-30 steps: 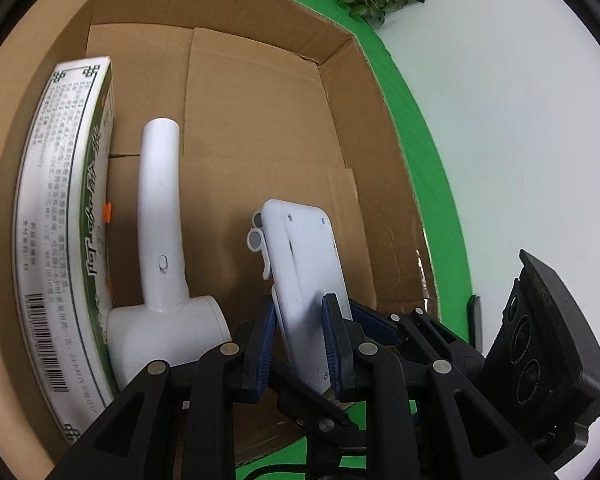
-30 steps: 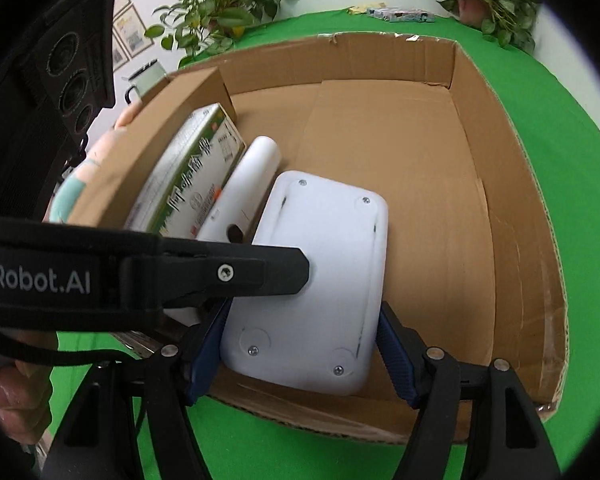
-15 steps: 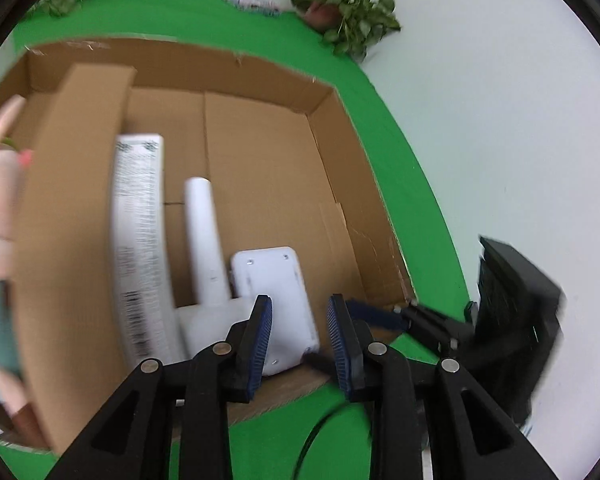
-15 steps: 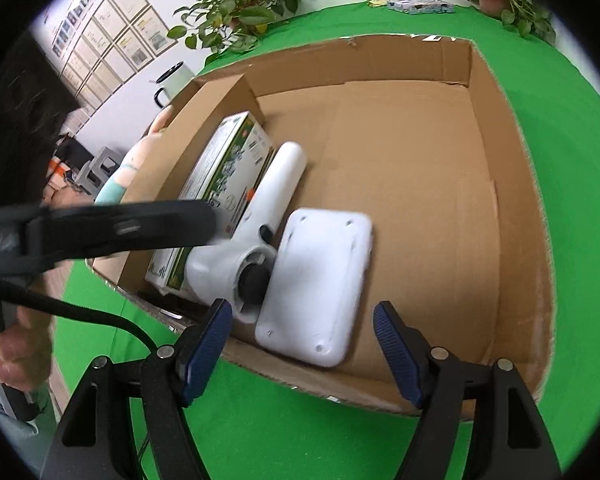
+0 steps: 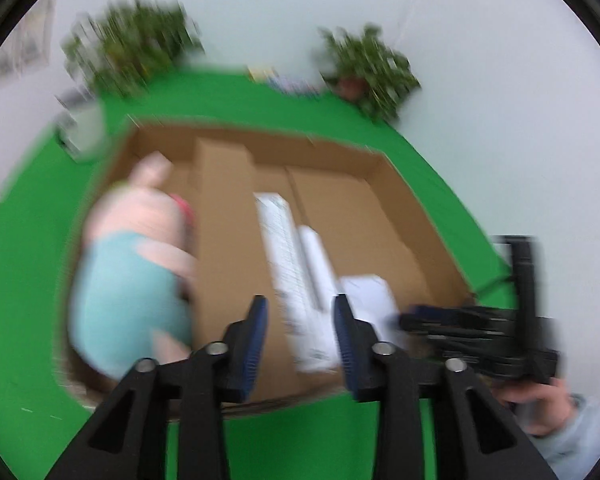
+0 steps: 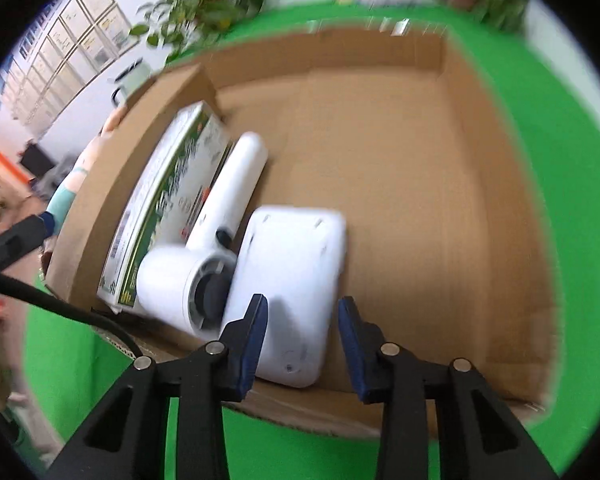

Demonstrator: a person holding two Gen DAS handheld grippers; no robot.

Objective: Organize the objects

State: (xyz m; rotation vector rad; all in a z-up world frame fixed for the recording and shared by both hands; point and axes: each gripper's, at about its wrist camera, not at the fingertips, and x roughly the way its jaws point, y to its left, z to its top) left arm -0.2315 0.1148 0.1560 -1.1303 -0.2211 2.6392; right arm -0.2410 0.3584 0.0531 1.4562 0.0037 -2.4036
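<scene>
Both grippers empty w/ jaws apart — right gripper (image 6: 302,330) just above the white flat device (image 6: 290,292) lying in the cardboard box (image 6: 496,216), hair dryer (image 6: 204,260) and green-white carton (image 6: 168,204) to its left; left gripper (image 5: 300,332) over box's near edge — view blurred.

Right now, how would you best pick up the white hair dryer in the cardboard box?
Probably by its long handle, coming down from above. The white hair dryer lies flat, squeezed between the green-and-white carton and the flat white plastic device, so only its top looks reachable.
</scene>
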